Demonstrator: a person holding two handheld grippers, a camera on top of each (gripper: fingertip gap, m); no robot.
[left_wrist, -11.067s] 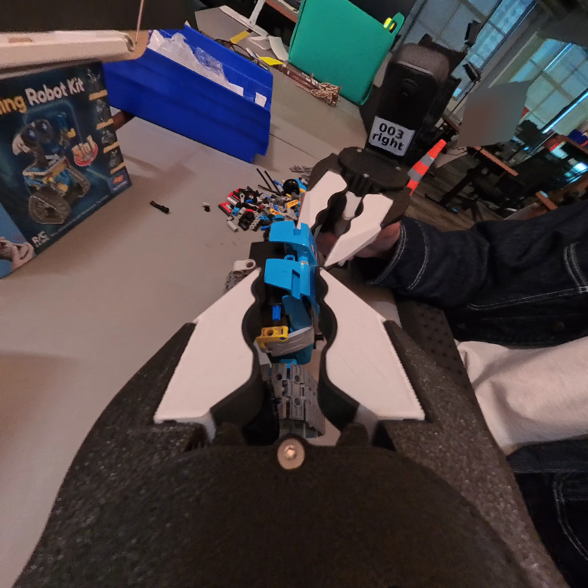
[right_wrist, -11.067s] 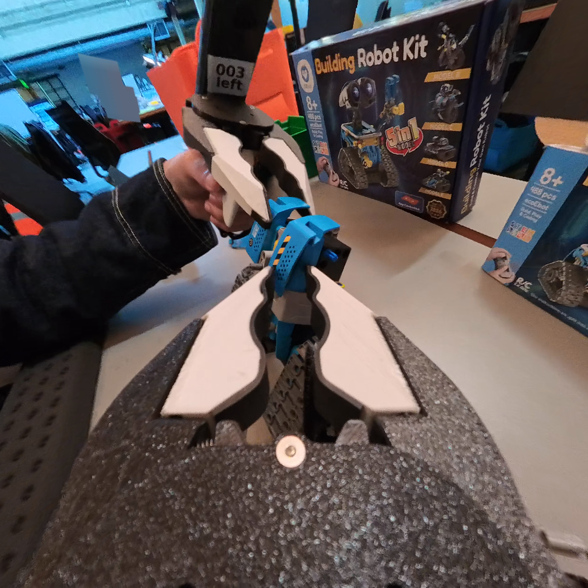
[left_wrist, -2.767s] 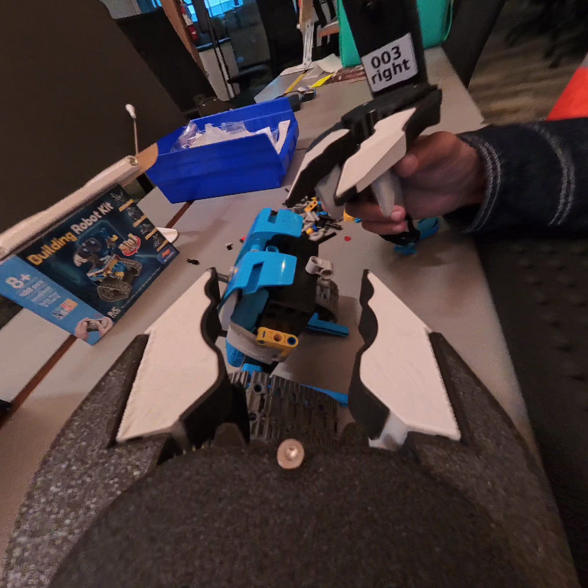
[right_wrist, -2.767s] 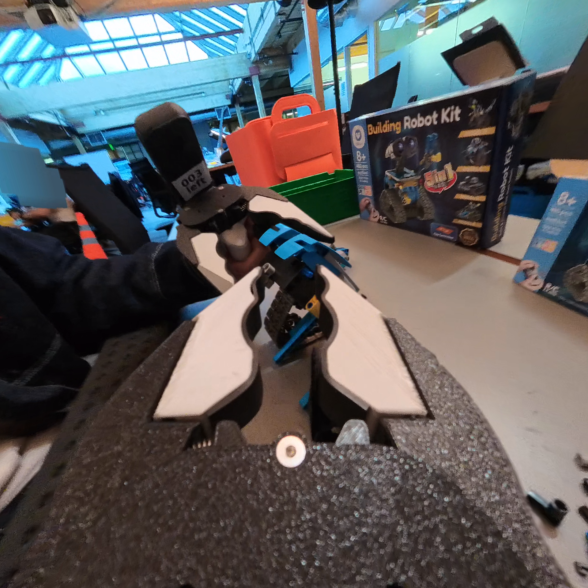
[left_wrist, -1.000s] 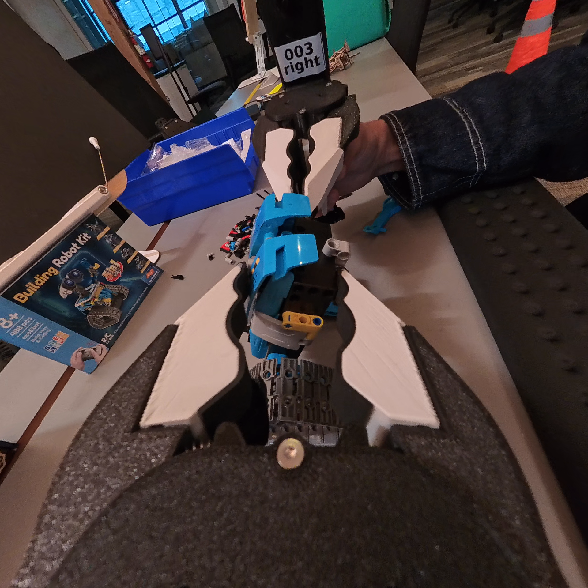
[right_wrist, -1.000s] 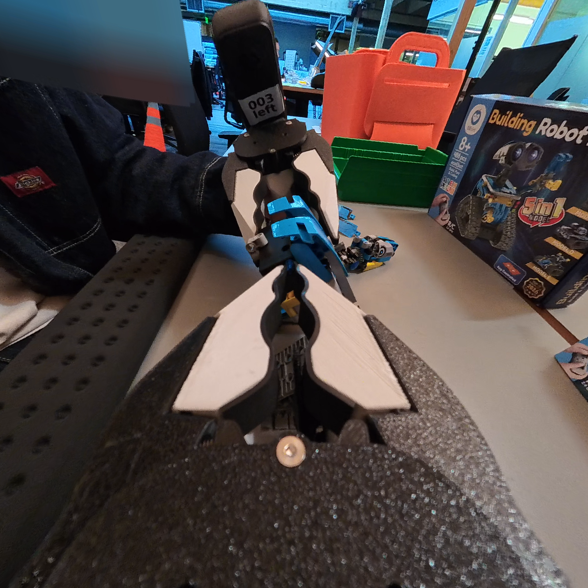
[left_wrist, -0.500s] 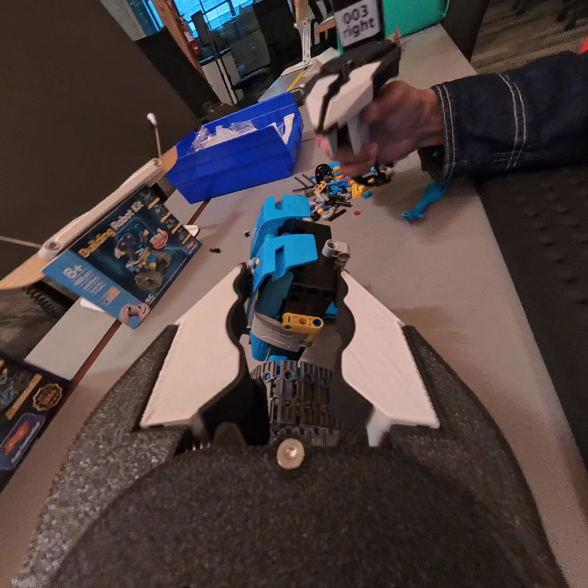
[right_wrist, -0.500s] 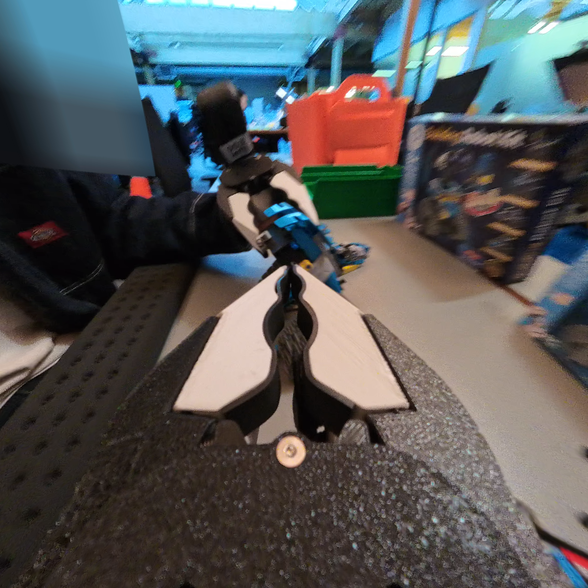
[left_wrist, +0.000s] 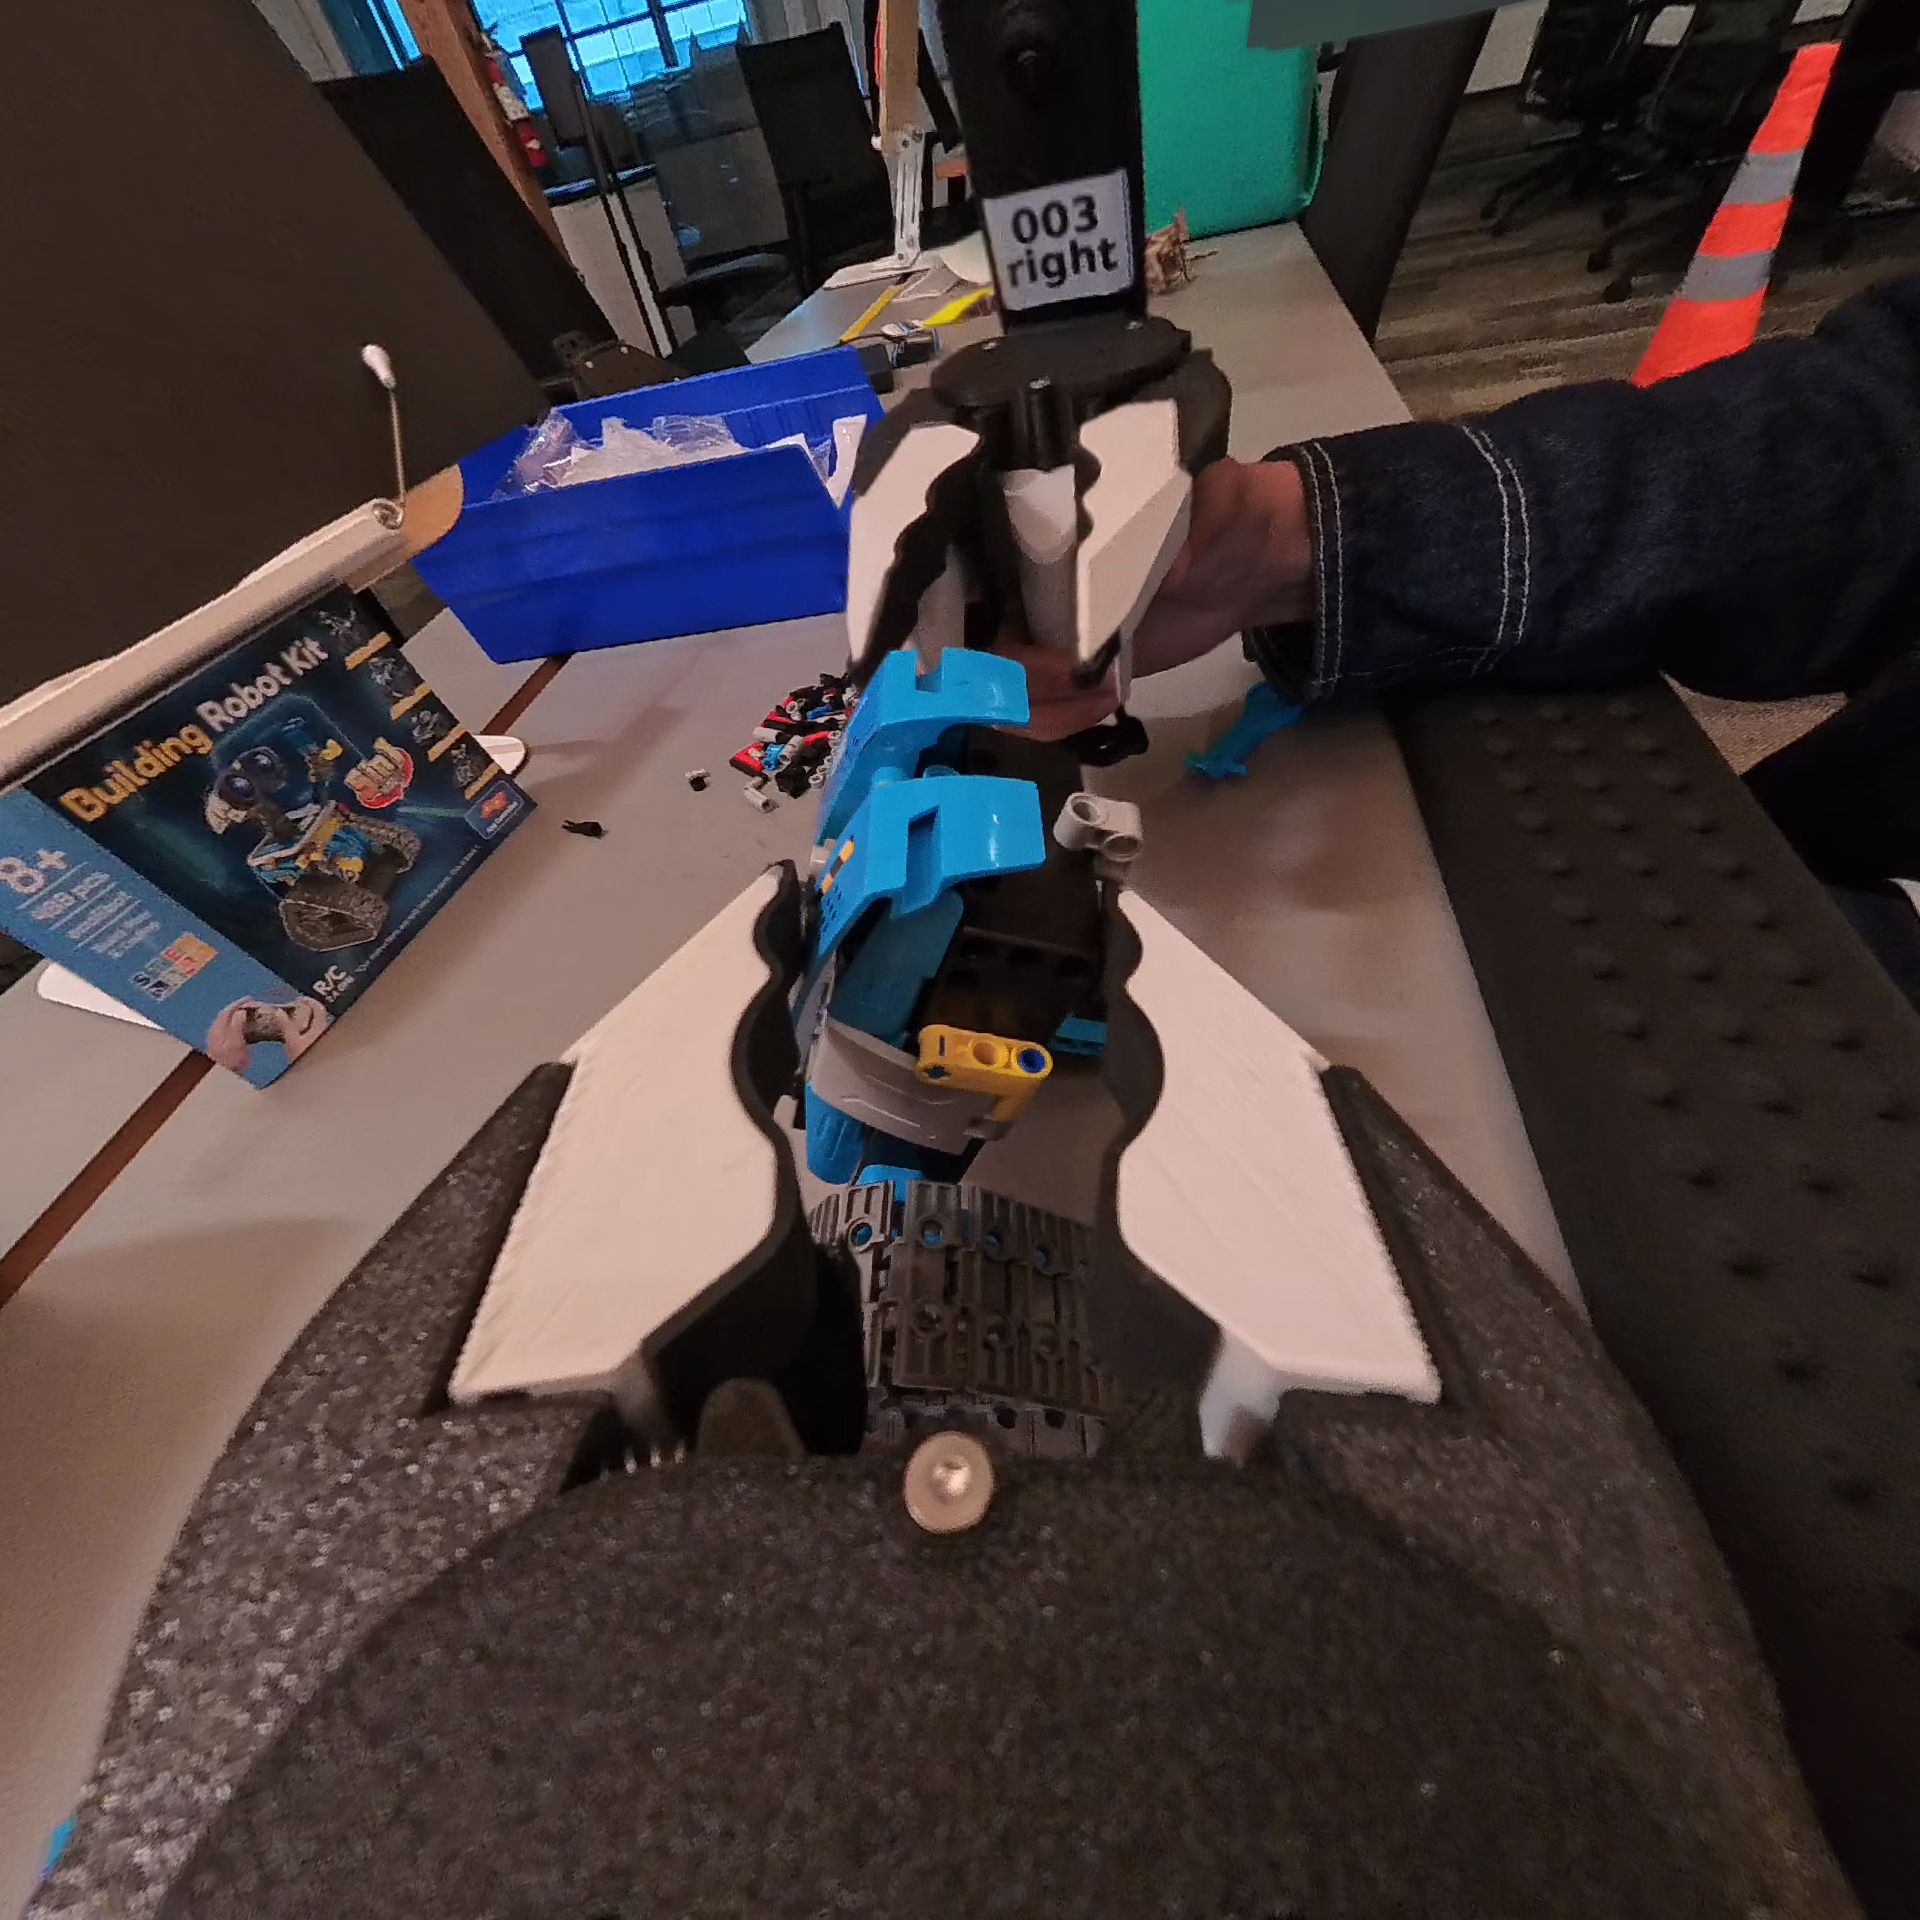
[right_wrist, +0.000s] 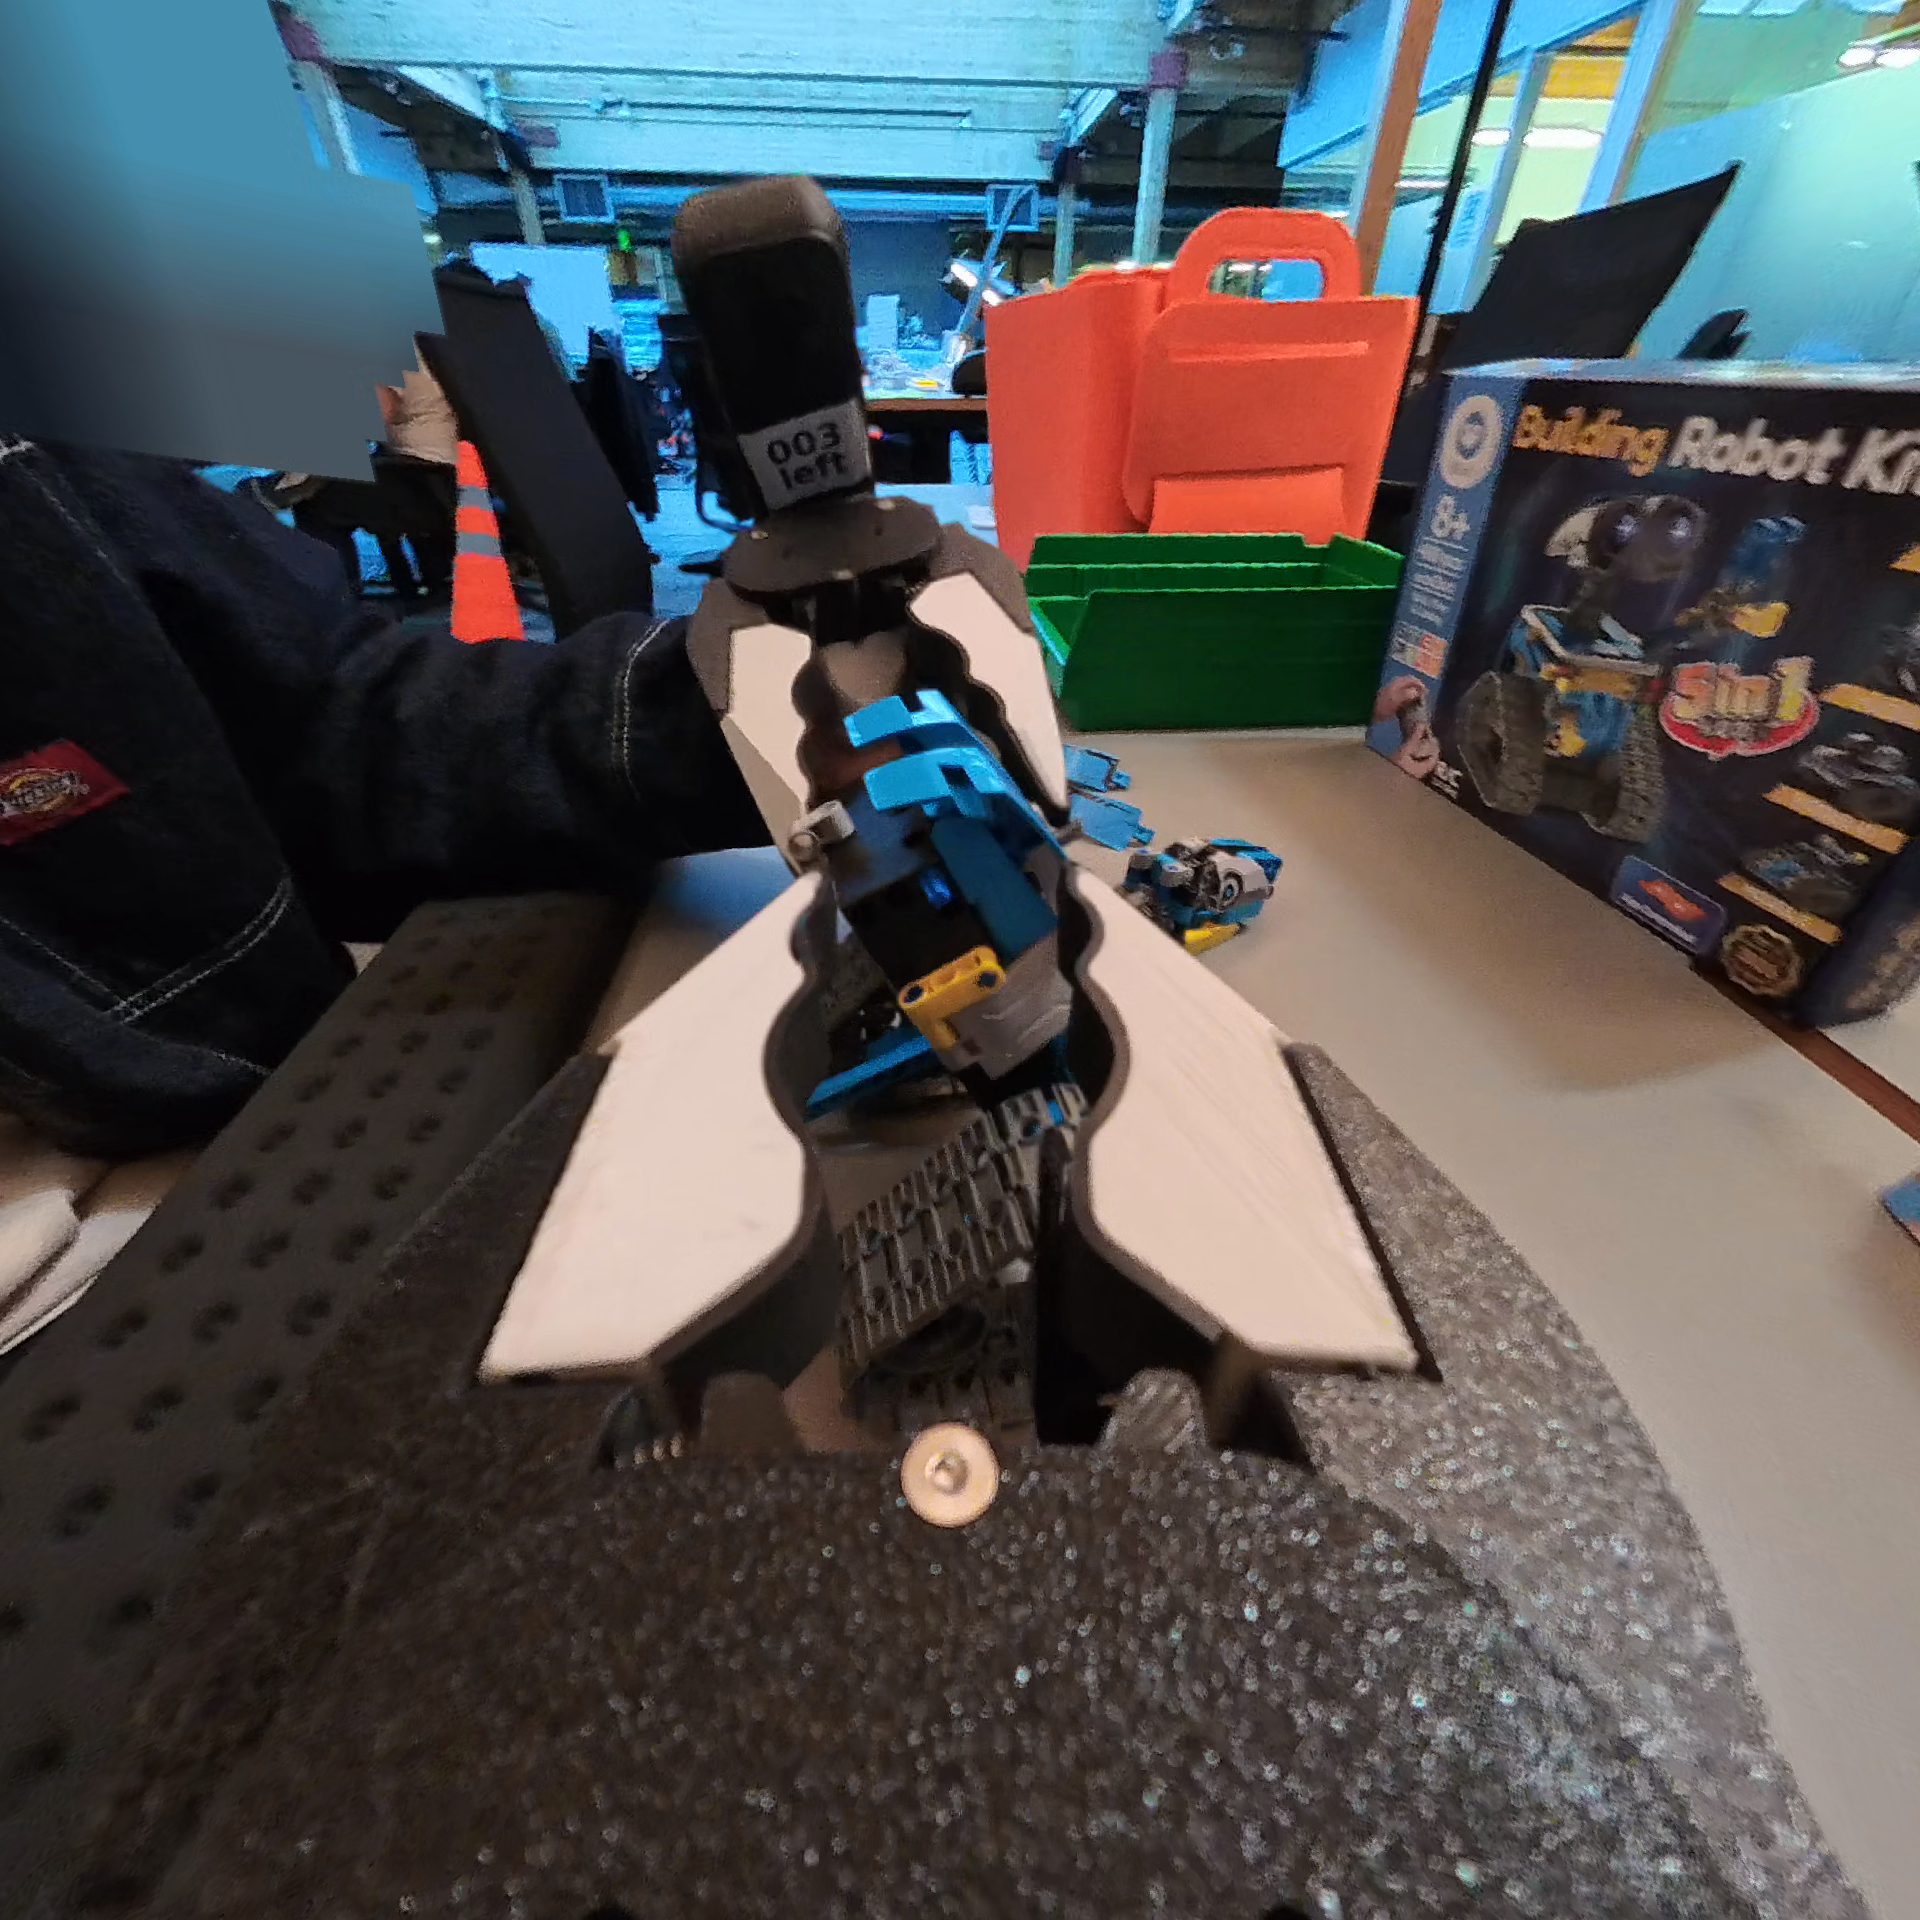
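A blue and black brick robot model with a grey track and a yellow connector sits between the fingers of my left gripper, which is shut on it above the grey table. My right gripper stands open, its fingers either side of the model's other end. In the left wrist view the right gripper faces me at the model's far tip. In the right wrist view the left gripper holds the far end. A hand in a dark denim sleeve holds each.
A blue bin, a robot kit box, a pile of loose small parts and a loose blue piece lie ahead. A black perforated mat runs along the table's side. An orange bag, a green bin and a small blue sub-assembly stand opposite. My right fingertips sit around 4 centimeters from my left ones. From either gripper's tips it is about 20 centimeters to the small blue sub-assembly.
The right gripper, shut and held away half a second ago, has opened and come back around the model's end. The left gripper has kept its hold on the model.
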